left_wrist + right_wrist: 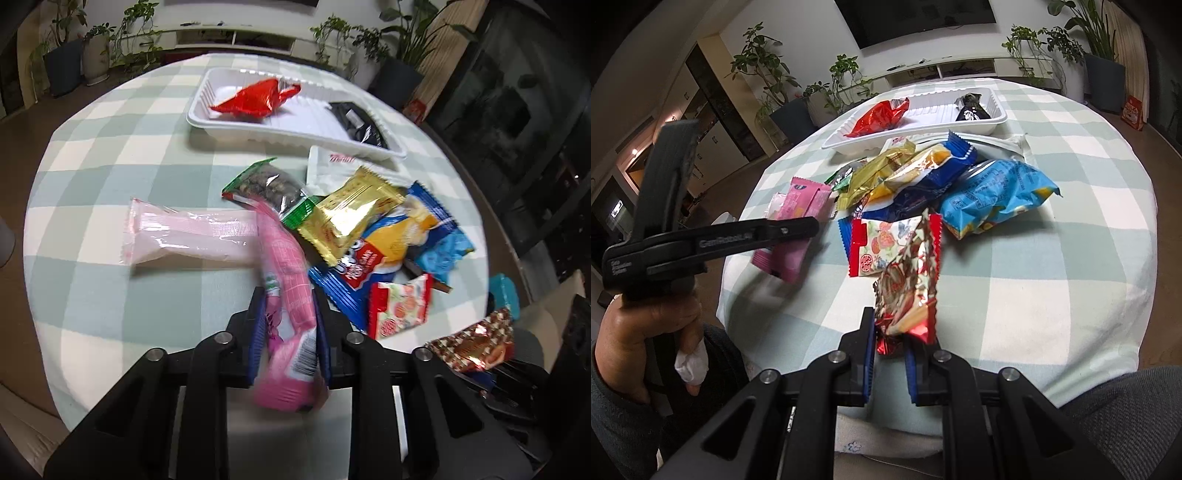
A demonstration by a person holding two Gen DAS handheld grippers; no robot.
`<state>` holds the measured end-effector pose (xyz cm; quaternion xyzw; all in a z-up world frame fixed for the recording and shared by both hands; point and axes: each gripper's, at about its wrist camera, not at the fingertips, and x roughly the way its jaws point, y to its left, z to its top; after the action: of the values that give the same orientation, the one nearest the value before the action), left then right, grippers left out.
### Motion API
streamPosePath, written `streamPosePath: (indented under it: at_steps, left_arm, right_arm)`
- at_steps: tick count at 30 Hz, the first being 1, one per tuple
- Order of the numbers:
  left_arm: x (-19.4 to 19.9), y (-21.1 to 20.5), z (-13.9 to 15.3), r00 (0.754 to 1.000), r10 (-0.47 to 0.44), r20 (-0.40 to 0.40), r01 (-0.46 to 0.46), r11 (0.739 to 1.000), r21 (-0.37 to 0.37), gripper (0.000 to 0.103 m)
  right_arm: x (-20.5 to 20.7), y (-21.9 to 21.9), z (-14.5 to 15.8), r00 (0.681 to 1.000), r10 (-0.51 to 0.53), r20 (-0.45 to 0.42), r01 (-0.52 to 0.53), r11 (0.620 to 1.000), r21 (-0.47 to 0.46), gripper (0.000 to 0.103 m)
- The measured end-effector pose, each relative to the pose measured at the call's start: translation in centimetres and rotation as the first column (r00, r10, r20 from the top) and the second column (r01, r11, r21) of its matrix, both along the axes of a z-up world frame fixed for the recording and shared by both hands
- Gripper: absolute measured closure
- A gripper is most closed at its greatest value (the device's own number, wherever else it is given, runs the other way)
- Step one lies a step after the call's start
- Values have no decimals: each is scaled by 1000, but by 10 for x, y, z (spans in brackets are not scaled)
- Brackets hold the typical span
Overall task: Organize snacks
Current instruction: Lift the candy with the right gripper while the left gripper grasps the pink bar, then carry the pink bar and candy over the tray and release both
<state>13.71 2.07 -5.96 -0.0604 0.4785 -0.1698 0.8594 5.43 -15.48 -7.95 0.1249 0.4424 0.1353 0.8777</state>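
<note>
**Left wrist view: two packets held, the rest loose on the table**

Left hand-held gripper: jaws clamped on a pink snack packet, held lengthwise between the blue pads, its far end reaching toward the pile. The same tool shows from the side in the right wrist view, gripped by the person's left hand.

Right hand-held gripper: jaws closed on the lower end of a red-and-gold patterned packet, which stands up from the fingers above the table.

White tray, far side of the table: holds a red packet at one end and a black packet at the other, well apart.

Loose pile between tray and grippers:
- pale pink packet, lying flat, leftmost
- green-ended clear packet
- gold packet, overlapping the green-ended one
- dark blue packet, partly under the gold
- light blue packet
- red-edged strawberry packet, nearest the right gripper
- white packet, just beside the tray

Checked tablecloth covers the table.
</note>
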Motion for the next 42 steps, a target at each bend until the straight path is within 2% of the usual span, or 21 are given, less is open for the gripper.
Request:
streamPosePath:
  at_steps: [3, 6, 7, 11, 14, 17, 19, 24, 26, 31, 35, 39, 42]
  left_arm:
    - [-7, 6, 4, 1000, -8, 7, 8, 1000, -7, 82]
    - [-4, 4, -12, 998, -31, -51, 33, 999, 32, 82]
    - [-4, 0, -17, 996, -49, -69, 54, 996, 66, 81]
    - [-1, -5, -14, 999, -18, -41, 24, 990, 142, 79]
    - [0, -16, -15, 998, -65, -22, 68, 974, 216, 79]
    - [0, -16, -16, 996, -86, -13, 86, 970, 228, 80]
    - [-2, -11, -16, 996, -90, -13, 91, 974, 207, 85]
    - [-9, -2, -4, 996, -85, 13, 83, 989, 119, 86]
    - [-14, 3, 7, 995, -88, 36, 85, 992, 88, 86]
    - [-11, 18, 51, 991, -93, 101, 99, 993, -63, 86]
    - [15, 35, 91, 984, -73, 161, 89, 991, -95, 86]
    - [63, 45, 127, 976, -63, 210, 78, 995, -63, 86]
    - [107, 46, 140, 974, -52, 220, 64, 997, -49, 86]
  right_arm:
    - [-3, -1, 5, 1000, -4, 15, 4, 1000, 8, 87]
    - [-2, -1, 4, 1000, -8, 9, 8, 1000, -9, 87]
    - [-1, -1, 2, 1000, -10, -1, 10, 1000, -12, 87]
    - [-3, 2, 3, 1000, -6, 3, 6, 1000, -25, 87]
    - [-4, 3, 2, 1000, -4, -1, 4, 1000, -31, 87]
    - [-5, 2, 3, 1000, -10, -1, 10, 1000, -26, 87]
    - [-6, 2, 5, 1000, -11, 6, 11, 1000, -22, 87]
    - [-9, -6, 16, 999, -25, 36, 25, 1000, 3, 87]
    - [-9, -13, 21, 998, -38, 46, 38, 999, 13, 87]
    - [-4, -37, 36, 994, -87, 69, 86, 996, 25, 88]
    - [12, -73, 60, 985, -142, 101, 139, 990, 37, 88]
    - [39, -109, 102, 964, -184, 193, 192, 981, -23, 87]
    - [79, -126, 132, 958, -173, 229, 187, 981, -41, 87]
